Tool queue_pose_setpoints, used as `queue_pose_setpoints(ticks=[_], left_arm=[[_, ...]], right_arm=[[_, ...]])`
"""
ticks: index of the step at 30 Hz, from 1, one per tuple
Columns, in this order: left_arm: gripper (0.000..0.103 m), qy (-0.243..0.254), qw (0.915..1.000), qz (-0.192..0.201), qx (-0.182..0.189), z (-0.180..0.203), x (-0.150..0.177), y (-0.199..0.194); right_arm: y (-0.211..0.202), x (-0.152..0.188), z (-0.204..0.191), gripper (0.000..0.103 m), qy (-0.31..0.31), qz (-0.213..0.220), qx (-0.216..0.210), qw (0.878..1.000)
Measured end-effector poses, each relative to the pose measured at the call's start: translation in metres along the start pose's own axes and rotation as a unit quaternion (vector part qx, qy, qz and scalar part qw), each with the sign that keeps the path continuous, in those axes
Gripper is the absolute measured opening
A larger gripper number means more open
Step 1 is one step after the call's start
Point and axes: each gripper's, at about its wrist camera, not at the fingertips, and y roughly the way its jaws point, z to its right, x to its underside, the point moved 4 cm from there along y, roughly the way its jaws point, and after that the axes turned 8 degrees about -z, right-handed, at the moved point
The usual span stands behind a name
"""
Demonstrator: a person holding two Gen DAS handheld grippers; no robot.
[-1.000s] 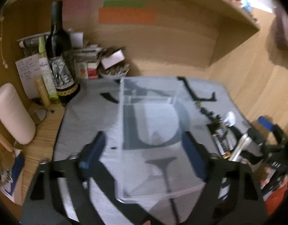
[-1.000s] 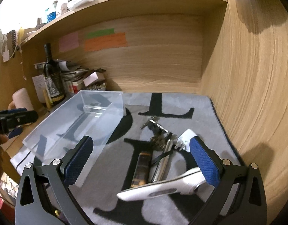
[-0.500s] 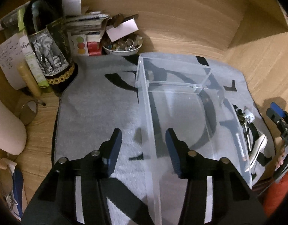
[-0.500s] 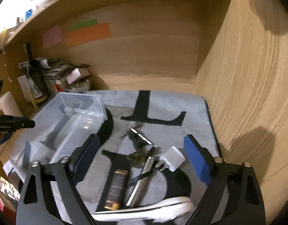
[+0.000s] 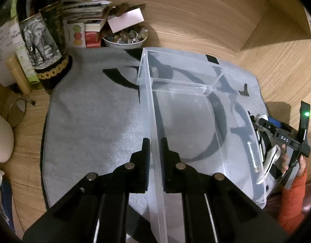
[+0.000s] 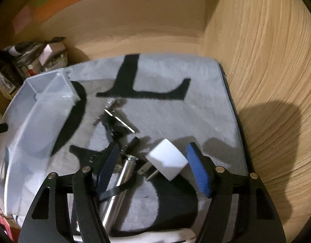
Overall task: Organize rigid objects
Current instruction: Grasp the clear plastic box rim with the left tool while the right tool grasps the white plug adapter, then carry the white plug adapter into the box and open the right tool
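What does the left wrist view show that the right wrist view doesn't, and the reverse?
Left only: the left tongs shut on the bin's wall, a bowl of stones, and a hand in an orange sleeve. Right only: the right tongs, just closing but still open, around the white charger, beside a metal tube. Both: the bin and grey mat.

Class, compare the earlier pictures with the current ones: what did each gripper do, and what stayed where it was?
The left gripper came down over the clear plastic bin and closed on its near side wall. The right gripper dropped toward the white charger plug; its jaws have been closing around the plug without pressing on it yet. The bin, the metal cylinder, the keys and the grey mat stayed put.
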Motion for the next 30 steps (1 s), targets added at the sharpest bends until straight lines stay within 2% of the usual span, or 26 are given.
queue_pose_setpoints(ticks=[5, 10, 15, 24, 30], left_arm=[[0.008, -0.013, 0.9999, -0.004, 0.003, -0.001, 0.000, 0.000], [0.008, -0.006, 0.9999, -0.007, -0.006, 0.003, 0.006, -0.002], [0.008, -0.005, 0.9999, -0.006, -0.010, 0.004, 0.008, -0.002], [0.008, 0.002, 0.9999, 0.002, -0.017, 0.005, 0.010, -0.003], [0.008, 0.011, 0.9996, 0.004, -0.025, 0.006, 0.010, -0.003]], right_arm=[[0.010, 0.004, 0.010, 0.046, 0.015, -0.021, -0.010, 1.000], [0.006, 0.007, 0.011, 0.043, 0.013, -0.007, -0.009, 1.000], [-0.014, 0.002, 0.003, 0.043, 0.008, 0.031, -0.020, 0.999], [-0.064, -0.023, -0.061, 0.043, -0.049, 0.106, -0.071, 0.991], [-0.076, -0.037, -0.126, 0.043, -0.106, 0.124, -0.105, 0.981]])
